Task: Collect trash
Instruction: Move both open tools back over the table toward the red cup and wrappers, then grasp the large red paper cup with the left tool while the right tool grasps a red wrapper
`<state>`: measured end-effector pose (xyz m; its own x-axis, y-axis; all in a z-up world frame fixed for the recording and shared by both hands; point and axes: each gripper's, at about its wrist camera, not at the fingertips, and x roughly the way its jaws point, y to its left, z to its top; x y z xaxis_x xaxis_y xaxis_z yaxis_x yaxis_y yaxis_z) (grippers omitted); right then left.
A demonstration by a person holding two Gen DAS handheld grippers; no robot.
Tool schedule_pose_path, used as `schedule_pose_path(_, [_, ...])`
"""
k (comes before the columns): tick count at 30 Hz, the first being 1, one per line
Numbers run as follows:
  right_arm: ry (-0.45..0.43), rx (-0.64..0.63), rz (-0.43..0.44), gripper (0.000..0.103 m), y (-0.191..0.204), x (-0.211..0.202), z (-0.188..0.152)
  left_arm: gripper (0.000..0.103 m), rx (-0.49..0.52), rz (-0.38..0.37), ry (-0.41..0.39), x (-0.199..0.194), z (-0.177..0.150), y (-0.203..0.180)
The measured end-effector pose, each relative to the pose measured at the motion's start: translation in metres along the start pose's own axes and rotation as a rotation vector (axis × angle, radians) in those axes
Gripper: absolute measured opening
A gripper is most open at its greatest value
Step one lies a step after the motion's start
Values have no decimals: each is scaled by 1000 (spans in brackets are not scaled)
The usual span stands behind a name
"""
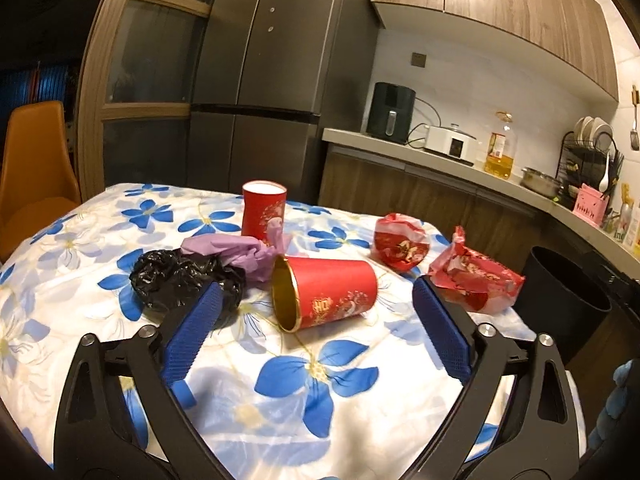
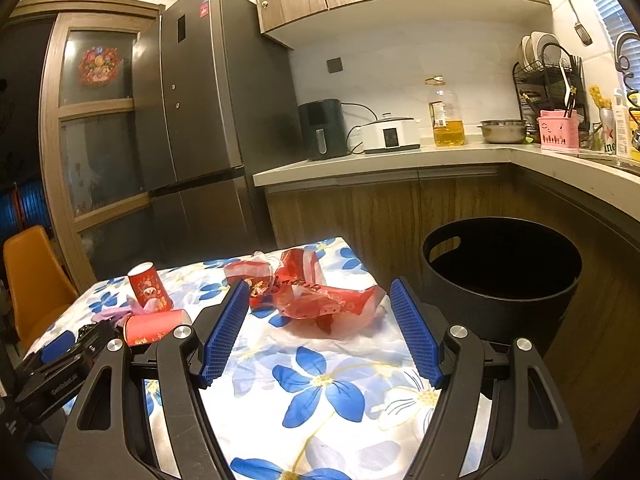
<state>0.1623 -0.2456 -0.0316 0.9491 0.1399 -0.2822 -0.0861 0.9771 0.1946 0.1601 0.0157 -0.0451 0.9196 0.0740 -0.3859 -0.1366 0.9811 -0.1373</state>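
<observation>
The left gripper (image 1: pixel 318 312) is hovering with its blue-padded fingers (image 1: pixel 196 330) spread wide and pinching nothing; the tipped red cup (image 1: pixel 326 294) is lying on its side between and just beyond the tips, its gold-lined mouth facing the camera and gold Chinese characters, too small to read, showing on its wall. The right gripper (image 2: pixel 316 328) is likewise standing with fingers (image 2: pixel 224 334) spread apart and empty, the crumpled red wrapper (image 2: pixel 324 300) lying just ahead between them.

Taking the tipped red cup as the landmark: a crumpled black plastic bag (image 1: pixel 180 280) is touching the table just to its left, a wad of purple paper (image 1: pixel 236 254) is sitting behind and left of it, and an upright red cup (image 1: pixel 264 212) is standing behind that. To the cup's right, a balled red wrapper (image 1: pixel 400 246) is resting near the table's far edge, with the crumpled red wrapper beyond it at the table's right edge. All are lying on a flowered cloth (image 1: pixel 320 380), white with blue blossoms. Farther right of the cup, off the table, a black bin (image 2: pixel 504 276) is standing open.

In the right wrist view the left gripper's black body bears small white lettering, too blurred to read.
</observation>
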Motion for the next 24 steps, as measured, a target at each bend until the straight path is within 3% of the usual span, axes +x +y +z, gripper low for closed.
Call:
schedule_pose_path(7, [11,-18,-24,72,-3,20,-1,66,2,-16,103,38,-2,4])
schedule_pose_path(16, [41,-44,-45,72,-6,58,-3,51,4,-70,165,54,-6,4])
schedule_pose_path(24, [87,-83,-40,72,-5,83,-10,19,-2,-123,205,62,-9,6])
